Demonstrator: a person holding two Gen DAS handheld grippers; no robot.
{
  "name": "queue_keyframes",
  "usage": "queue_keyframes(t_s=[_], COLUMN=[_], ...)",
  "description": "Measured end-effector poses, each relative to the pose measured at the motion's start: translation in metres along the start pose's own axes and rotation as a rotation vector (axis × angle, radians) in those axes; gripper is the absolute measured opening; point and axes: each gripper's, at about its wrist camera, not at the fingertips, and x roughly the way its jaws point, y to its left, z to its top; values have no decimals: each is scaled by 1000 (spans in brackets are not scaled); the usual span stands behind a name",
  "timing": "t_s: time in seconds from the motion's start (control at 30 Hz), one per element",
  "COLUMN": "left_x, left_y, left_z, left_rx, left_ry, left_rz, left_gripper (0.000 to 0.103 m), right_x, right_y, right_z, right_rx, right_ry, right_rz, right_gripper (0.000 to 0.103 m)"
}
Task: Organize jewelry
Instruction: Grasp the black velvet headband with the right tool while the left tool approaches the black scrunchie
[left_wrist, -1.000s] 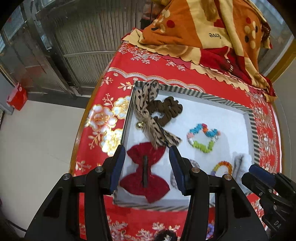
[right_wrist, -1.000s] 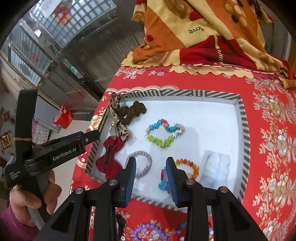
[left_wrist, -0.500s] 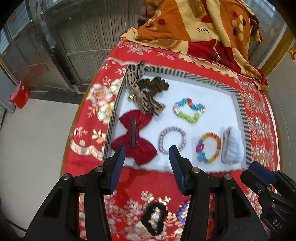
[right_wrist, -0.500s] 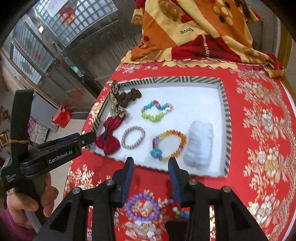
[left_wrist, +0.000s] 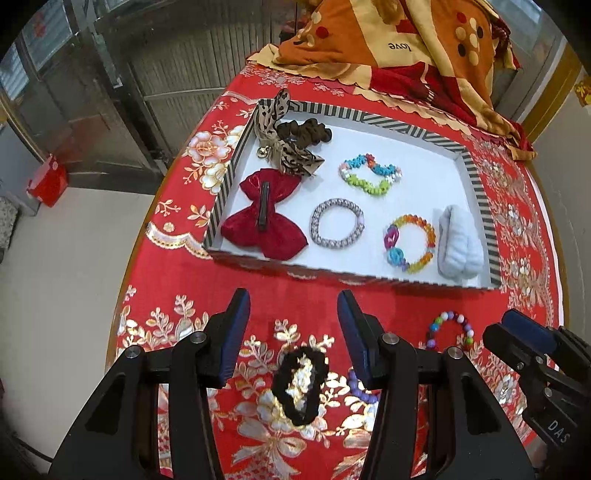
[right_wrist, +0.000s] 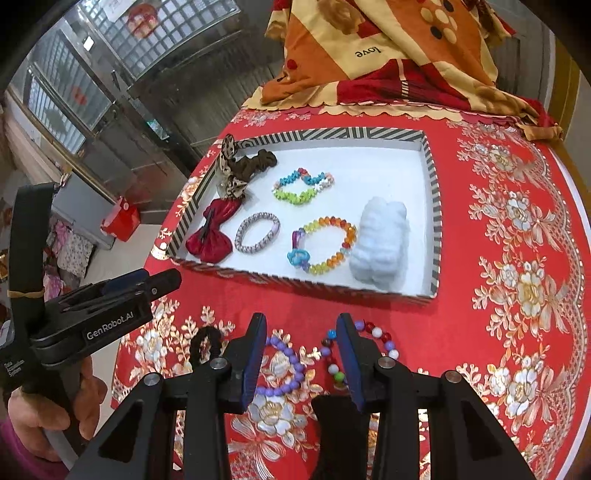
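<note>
A striped-rim white tray (left_wrist: 476, 177) (right_wrist: 430, 184) holds a red bow (left_wrist: 264, 214), a leopard bow, a brown scrunchie, a silver ring bracelet (left_wrist: 337, 222), two bead bracelets and a white scrunchie (left_wrist: 460, 247). On the red cloth in front lie a black scrunchie (left_wrist: 299, 384) (right_wrist: 205, 341), a purple bead bracelet (right_wrist: 286, 365) and a mixed bead bracelet (left_wrist: 448, 330) (right_wrist: 360, 347). My left gripper (left_wrist: 293, 328) is open above the black scrunchie. My right gripper (right_wrist: 301, 350) is open, over the two bead bracelets.
A folded orange and red blanket (left_wrist: 406, 48) lies at the table's far end behind the tray. The round table edge drops to the floor at left, where a red bag (left_wrist: 48, 181) stands. A dark object (right_wrist: 332, 410) sits below my right gripper.
Both grippers have drawn back from over the tray toward the near side of the table. The loose scrunchie and bracelets on the cloth have come into view. Both stay open.
</note>
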Motion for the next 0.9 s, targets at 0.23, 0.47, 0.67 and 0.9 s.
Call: queue_keyframes(t_s=[0.23,0.47,0.67,0.9], left_x=[-6,-6,-7,-4], left_y=[-2,-3,-5,-7], left_z=[-17,-30,-39,-48], left_rx=[0,5,9,10], left_ry=[4,15,21,41], left_rz=[3,12,12,15], left_gripper=[49,49,49,49], right_x=[-7,-8,-10,-8], right_y=[-3,-7,-9,-16], right_z=[-16,-30,-37,-50], right_rx=[-14,-10,-11,-7], right_ry=[7,22,25,50], right_rz=[-1,-5,-6,-9], right_gripper=[39,39,39,40])
